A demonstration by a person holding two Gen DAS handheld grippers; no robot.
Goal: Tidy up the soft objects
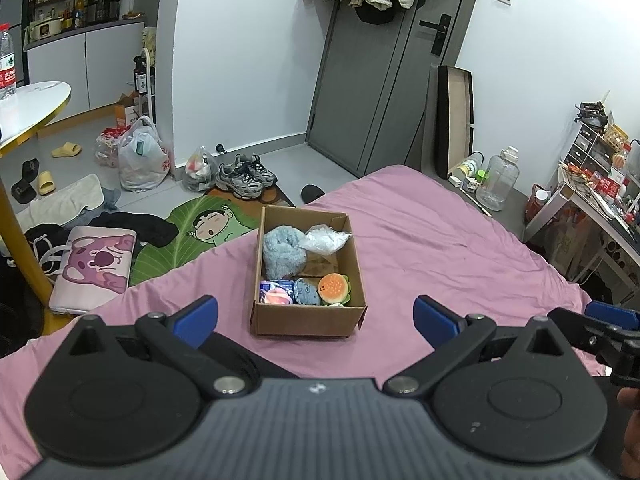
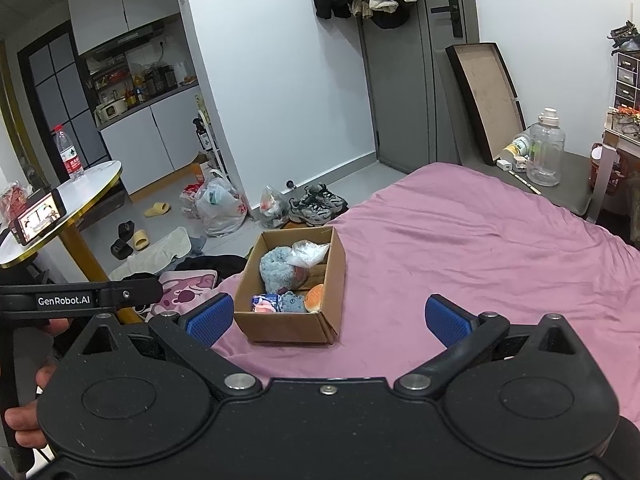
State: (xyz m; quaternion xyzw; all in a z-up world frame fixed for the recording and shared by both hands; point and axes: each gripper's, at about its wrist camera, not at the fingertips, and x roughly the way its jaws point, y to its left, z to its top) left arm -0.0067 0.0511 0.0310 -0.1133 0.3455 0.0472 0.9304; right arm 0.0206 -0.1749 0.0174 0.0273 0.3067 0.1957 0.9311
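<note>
An open cardboard box [image 1: 308, 322] [image 2: 286, 326] sits on the pink bed sheet [image 1: 440, 248] [image 2: 460, 240]. Inside lie a fluffy light-blue soft item [image 1: 280, 254] [image 2: 278, 266], a clear plastic bag [image 1: 324, 240] [image 2: 308, 254], a burger plush [image 1: 334, 288] [image 2: 314, 298], a small blue plush [image 1: 306, 292] [image 2: 292, 303] and a pink packet [image 1: 274, 294] [image 2: 264, 304]. My left gripper [image 1: 316, 318] is open and empty, just in front of the box. My right gripper [image 2: 330, 318] is open and empty, with the box near its left finger.
The bed's left edge drops to a floor with a cartoon rug [image 1: 200, 232], a pink cushion [image 1: 96, 268], clothes, bags and sneakers [image 1: 246, 178]. A round white table [image 2: 60, 208] stands at the left. A desk with clutter [image 1: 600, 192] and a water jug [image 2: 546, 152] stand at the right.
</note>
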